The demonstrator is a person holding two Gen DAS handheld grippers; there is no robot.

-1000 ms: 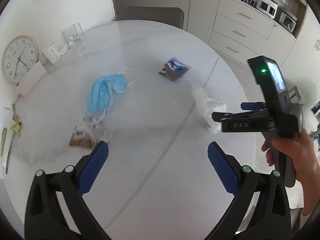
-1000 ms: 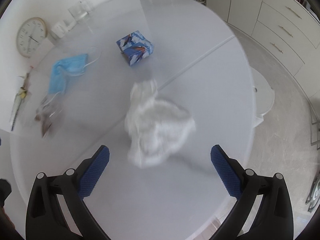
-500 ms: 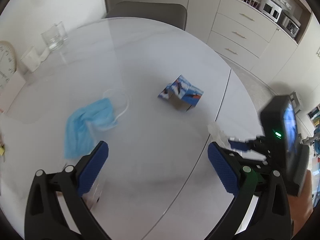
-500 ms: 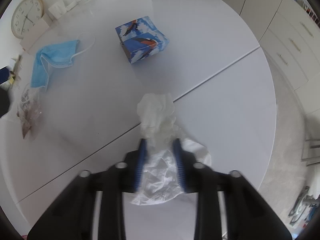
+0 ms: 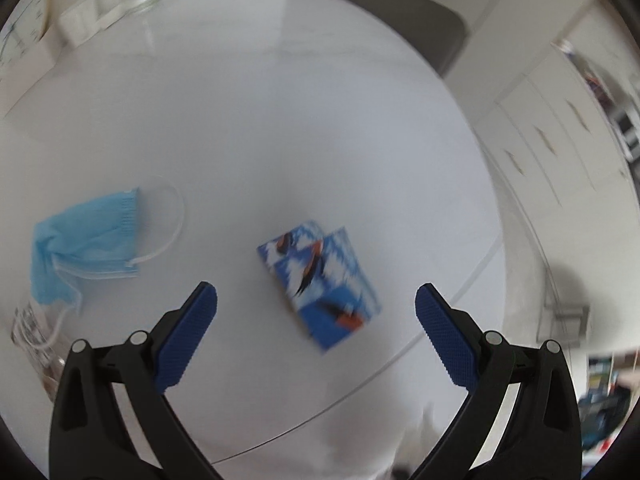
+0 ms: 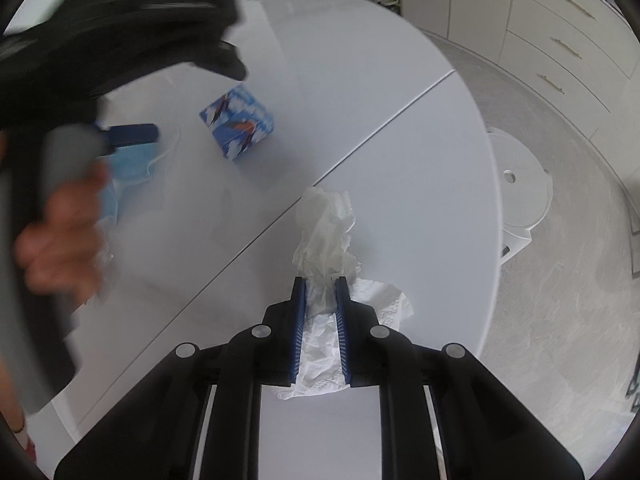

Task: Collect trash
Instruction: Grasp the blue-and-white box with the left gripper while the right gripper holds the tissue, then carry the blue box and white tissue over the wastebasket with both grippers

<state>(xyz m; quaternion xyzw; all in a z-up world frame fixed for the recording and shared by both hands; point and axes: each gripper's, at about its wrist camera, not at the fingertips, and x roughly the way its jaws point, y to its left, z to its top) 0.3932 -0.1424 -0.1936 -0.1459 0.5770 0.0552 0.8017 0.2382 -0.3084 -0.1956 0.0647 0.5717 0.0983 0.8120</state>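
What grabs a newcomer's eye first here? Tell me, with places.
The crumpled white tissue pinched in the shut right tongs near the round white table's front edge stands out. Next is the blue patterned box mid-table, framed by the open left tongs. A blue face mask lies to the left of the box.

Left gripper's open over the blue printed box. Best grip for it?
Take the blue printed box across its two long side faces, coming down from above. It lies flat with the broad printed face up and turned askew to the left gripper, so rotate the open jaws to square with those sides before closing.
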